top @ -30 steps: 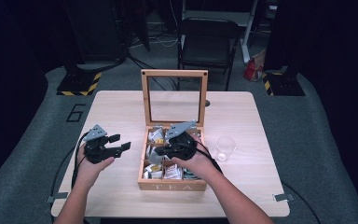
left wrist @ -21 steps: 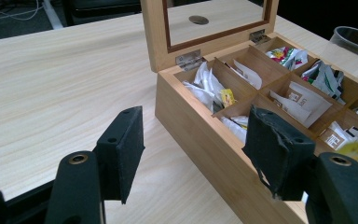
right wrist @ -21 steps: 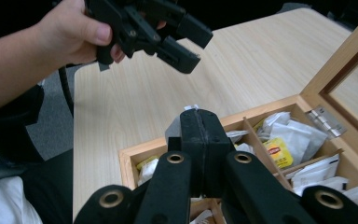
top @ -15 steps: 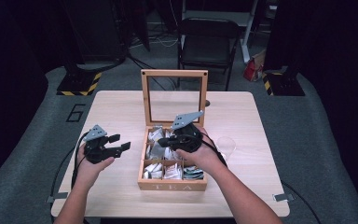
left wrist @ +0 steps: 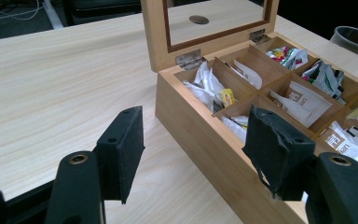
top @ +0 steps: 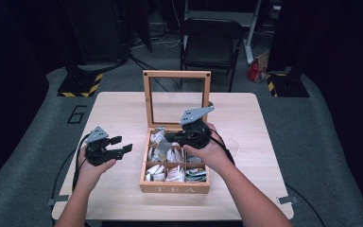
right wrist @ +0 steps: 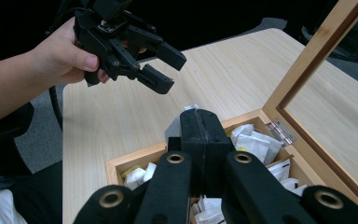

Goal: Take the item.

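Clearly, a wooden tea box (top: 175, 188) is seen on the pale wooden surface (top: 123, 106), its glass-paned lid (top: 176, 99) standing upright at the far side. Its compartments are packed with paper tea sachets (left wrist: 303, 100) in white and mixed colours.

Above the box's rear-left compartment the right tool (top: 170, 137) is held, with its jaws pressed fully together. A thin pale sachet (right wrist: 173, 129) is pinched between the pads; in the right gripper view a grey-white edge is seen poking out beside and above the closed jaws, though how much of it is gripped is hard to tell, since the jaws cover most of it.

To the left of the box, the left tool (top: 119, 146) is held above the surface with its jaws apart and nothing between them. In the left gripper view the box's near-left corner is seen just beyond its pads.

A clear plastic cup (left wrist: 356, 39) is seen on the surface to the right of the box.
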The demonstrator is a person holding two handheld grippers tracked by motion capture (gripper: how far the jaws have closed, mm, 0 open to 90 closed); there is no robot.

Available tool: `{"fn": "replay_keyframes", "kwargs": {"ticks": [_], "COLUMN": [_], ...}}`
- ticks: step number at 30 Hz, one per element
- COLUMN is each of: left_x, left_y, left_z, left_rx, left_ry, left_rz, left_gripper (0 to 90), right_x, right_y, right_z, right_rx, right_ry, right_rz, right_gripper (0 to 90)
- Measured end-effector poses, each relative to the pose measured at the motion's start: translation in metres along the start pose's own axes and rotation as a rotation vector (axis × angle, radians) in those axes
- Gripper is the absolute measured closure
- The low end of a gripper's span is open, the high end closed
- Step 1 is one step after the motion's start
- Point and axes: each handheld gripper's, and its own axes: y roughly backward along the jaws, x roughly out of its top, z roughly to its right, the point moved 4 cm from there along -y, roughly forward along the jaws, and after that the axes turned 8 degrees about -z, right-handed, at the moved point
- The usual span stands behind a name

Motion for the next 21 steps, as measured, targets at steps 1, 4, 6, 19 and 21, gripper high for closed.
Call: {"fn": "replay_keyframes", "kwargs": {"ticks": [1,4,6,19,21], "left_x": [0.0,0.0,0.0,0.0,0.0], "left_y": [0.0,0.0,0.0,0.001,0.001], "left_z": [0.0,0.0,0.0,-0.001,-0.002], "left_rx": [0.001,0.001,0.001,0.003,0.003], "left_ry": [-0.001,0.003,0.004,-0.006,-0.006], "left_rz": [-0.001,-0.001,0.0,-0.007,-0.007], "left_gripper": [37.1,37.0,37.0,37.0,37.0], "right_x": [0.0,0.0,-0.001,-0.008,-0.009], "right_y": [0.0,0.001,0.002,0.019,0.023], "right_z": [0.0,0.002,0.003,0.017,0.019], "right_rx": [0.0,-0.007,-0.015,-0.059,-0.07], "right_ry": [-0.005,-0.004,-0.001,-0.032,-0.046], "right_rz": [-0.002,0.003,0.005,0.021,0.027], "right_gripper": [90.0,90.0,90.0,90.0,90.0]}}
